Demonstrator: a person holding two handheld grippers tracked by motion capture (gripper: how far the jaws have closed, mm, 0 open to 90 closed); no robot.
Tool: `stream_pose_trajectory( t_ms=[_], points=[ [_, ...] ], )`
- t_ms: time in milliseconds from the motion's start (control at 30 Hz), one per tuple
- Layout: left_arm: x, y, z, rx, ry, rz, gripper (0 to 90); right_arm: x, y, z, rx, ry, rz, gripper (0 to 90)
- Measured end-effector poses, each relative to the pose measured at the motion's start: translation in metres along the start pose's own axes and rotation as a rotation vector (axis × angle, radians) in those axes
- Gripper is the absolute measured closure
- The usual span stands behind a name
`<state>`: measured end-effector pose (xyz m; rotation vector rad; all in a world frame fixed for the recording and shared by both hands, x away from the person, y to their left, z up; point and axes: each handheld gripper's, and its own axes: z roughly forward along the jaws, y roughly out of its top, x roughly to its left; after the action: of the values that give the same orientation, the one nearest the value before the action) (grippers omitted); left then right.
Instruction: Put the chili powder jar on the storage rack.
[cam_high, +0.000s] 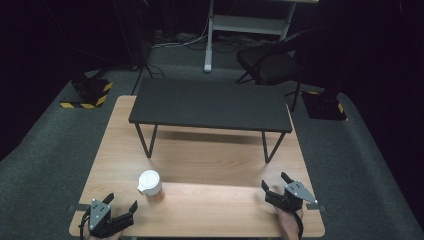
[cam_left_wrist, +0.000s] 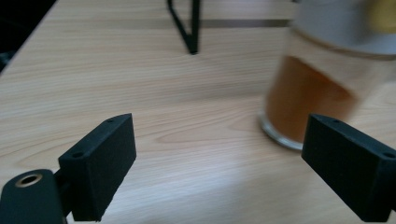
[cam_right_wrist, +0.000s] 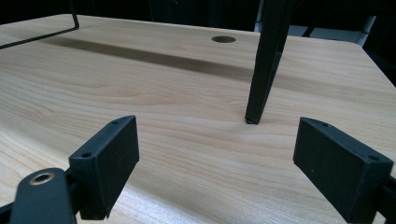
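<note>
At the near edge of the wooden table (cam_high: 200, 210), the left gripper (cam_high: 121, 208) and right gripper (cam_high: 274, 183) are held spread wide, nothing between their jaws. A white-lidded jar (cam_high: 150, 185) of amber contents is seen just beyond the left gripper, apart from it. Farther back stands a black shelf (cam_high: 210, 104).

Jaws spread wide, blurred jar (cam_left_wrist: 322, 88) just ahead right.

light wooden bench (cam_high: 210, 165) | low black metal-legged shelf (cam_high: 210, 105) standing on it | white-lidded glass jar (cam_high: 150, 185) of orange-brown contents near front-left | black chair (cam_high: 267, 62) behind
</note>
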<state>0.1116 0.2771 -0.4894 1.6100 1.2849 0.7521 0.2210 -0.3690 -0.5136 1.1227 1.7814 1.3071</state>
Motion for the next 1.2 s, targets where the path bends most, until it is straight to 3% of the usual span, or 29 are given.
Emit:
stream_pose_trajectory(
  t_ms=[200, 333, 533, 667, 967, 1200],
  points=[
    [-0.018, 0.007, 0.011, -0.021, -0.074, 0.056, 10.1, -0.001, -0.001, 0.000, -0.003, 0.002, 0.003, 14.0],
    [-0.027, 0.009, 0.025, -0.040, -0.093, 0.060, 10.1, -0.001, 0.000, 0.000, -0.002, 0.004, 0.002, 14.0],
    [-0.036, 0.010, 0.047, -0.079, -0.073, 0.032, 13.2, -0.001, 0.000, 0.000, 0.000, 0.004, 0.001, 14.1],
    [-0.040, 0.011, 0.057, -0.085, -0.063, 0.041, 14.0, -0.001, -0.001, -0.001, -0.003, 0.003, 0.006, 14.1],
    [-0.042, 0.008, 0.067, -0.093, -0.045, 0.041, 18.7, -0.002, -0.002, -0.001, -0.011, 0.005, 0.011, 14.2],
    [-0.042, 0.008, 0.074, -0.094, -0.063, 0.067, 23.7, -0.002, -0.003, -0.002, -0.019, 0.001, 0.018, 14.1]
  ],
)
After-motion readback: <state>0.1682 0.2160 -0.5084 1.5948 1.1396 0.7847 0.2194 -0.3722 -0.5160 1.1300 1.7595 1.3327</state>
